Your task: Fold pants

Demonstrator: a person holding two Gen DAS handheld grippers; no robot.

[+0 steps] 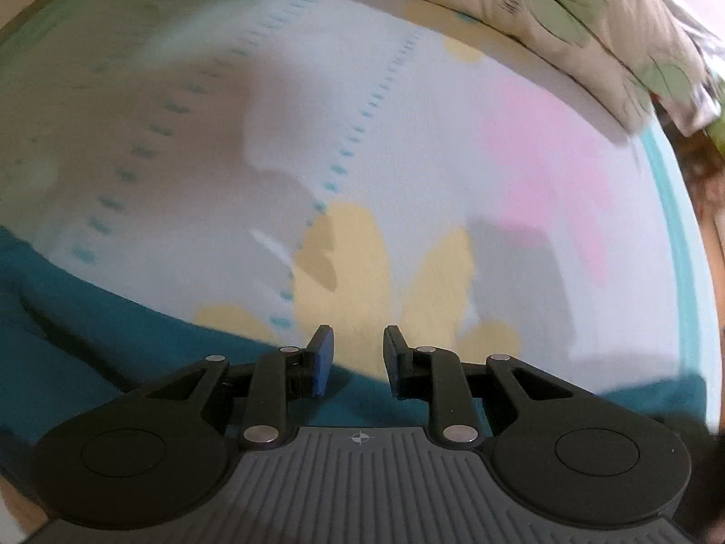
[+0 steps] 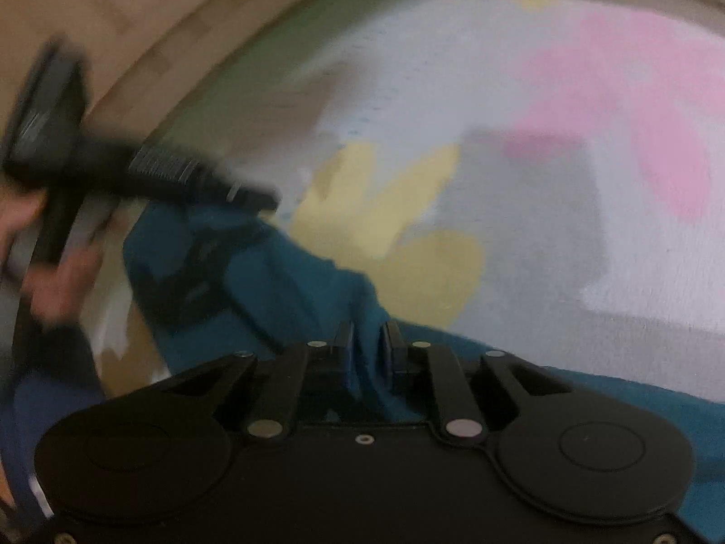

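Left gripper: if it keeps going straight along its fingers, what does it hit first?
Probably the bedsheet, at its yellow flower print just past the teal pants edge. The left gripper has nothing between its fingers and nothing else shows ahead; blur makes depth uncertain.

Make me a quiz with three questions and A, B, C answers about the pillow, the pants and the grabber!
1. Where is the pillow in the left wrist view?
A) top right
B) bottom left
C) between the fingers

2. What colour are the pants?
A) red
B) teal
C) white

3. What is the right gripper doing?
A) wide open, holding nothing
B) shut on the pants
C) shut on a cup

Answers:
1 A: the leaf-print pillow lies at the top right, at the far edge of the flowered sheet.
2 B: the cloth is teal against the pale sheet.
3 B: teal cloth is pinched between its fingers.
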